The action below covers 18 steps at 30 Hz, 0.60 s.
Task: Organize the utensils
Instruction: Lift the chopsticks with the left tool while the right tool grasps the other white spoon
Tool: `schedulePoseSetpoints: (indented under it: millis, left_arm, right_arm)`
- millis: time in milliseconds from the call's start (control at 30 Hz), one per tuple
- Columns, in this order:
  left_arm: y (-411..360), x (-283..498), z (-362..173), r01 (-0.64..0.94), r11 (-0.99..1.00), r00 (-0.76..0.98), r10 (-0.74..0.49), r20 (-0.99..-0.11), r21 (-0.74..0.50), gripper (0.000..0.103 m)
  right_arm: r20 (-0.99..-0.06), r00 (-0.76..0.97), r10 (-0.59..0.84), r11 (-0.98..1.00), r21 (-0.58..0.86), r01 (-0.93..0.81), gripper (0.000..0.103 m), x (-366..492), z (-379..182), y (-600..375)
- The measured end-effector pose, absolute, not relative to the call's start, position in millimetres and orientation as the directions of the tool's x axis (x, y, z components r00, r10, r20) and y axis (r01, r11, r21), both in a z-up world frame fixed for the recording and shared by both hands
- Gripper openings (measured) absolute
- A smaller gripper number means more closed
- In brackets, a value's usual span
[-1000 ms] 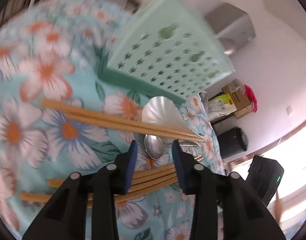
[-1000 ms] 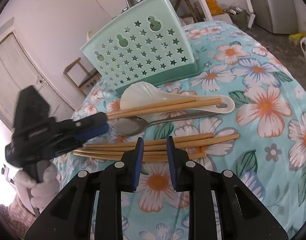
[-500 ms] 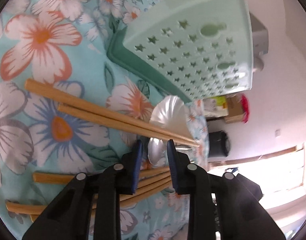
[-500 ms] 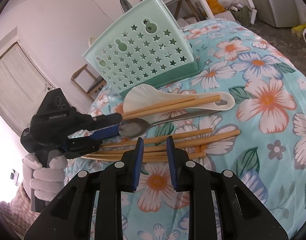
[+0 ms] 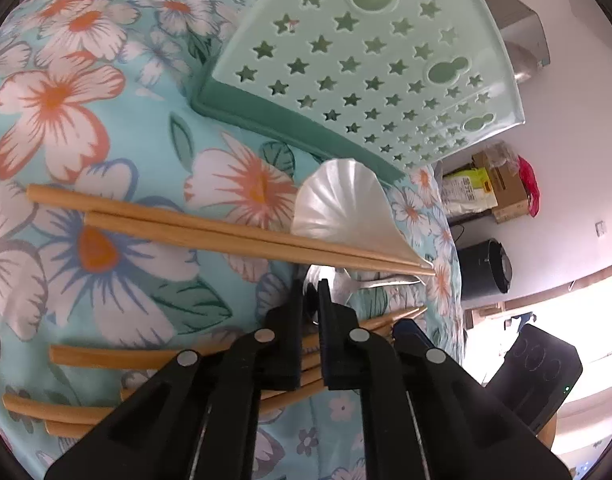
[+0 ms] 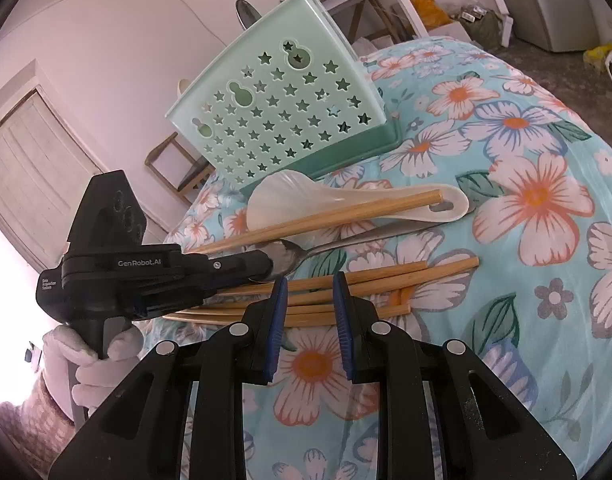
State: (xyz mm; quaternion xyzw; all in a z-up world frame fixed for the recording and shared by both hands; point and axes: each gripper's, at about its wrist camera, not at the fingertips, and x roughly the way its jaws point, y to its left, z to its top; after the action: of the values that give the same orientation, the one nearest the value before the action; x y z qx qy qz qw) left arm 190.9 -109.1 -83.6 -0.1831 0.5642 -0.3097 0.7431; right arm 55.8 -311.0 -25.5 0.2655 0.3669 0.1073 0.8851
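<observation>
Left gripper (image 5: 309, 308): its jaws, spread a second ago, are now pressed together on the bowl of the metal spoon (image 6: 290, 258); in the right wrist view its tips sit right on the bowl's near edge.
Left approach: the gripper has come forward and down onto the spoon, so the green star-punched utensil holder (image 5: 370, 68) now looms larger in the left wrist view.
Right gripper (image 6: 308, 320): partly spread with nothing between the blue pads, hovering over the lower pile of wooden chopsticks (image 6: 386, 280); it has kept its place and its gap.
Metal spoon: lies on the floral tablecloth (image 6: 526, 192), handle running away under the white rice paddle (image 6: 346, 200); not yet lifted, as far as the views show.
Other utensils: one chopstick pair (image 5: 226, 232) rests across the rice paddle; the rest lie in a loose bunch nearer the right gripper.
Holder: stands just behind the paddle; something already rises above its rim, though what is unclear.
Meaning for the task: the spoon is probably the next item to go in, and the grasp looks done.
Risk: the pinch is on the smooth, curved bowl, so the spoon may pivot or slip when raised.
</observation>
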Motion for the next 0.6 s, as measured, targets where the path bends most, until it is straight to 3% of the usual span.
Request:
schedulePoseSetpoints:
  millis: [600]
  left_arm:
    - [-36,137,-26,0.37,0.776,0.375,-0.627,-0.683,-0.511,0.001]
  right_arm:
    - [-0.599,0.751,0.279,0.873,0.484,0.061,0.026,36,11,-323]
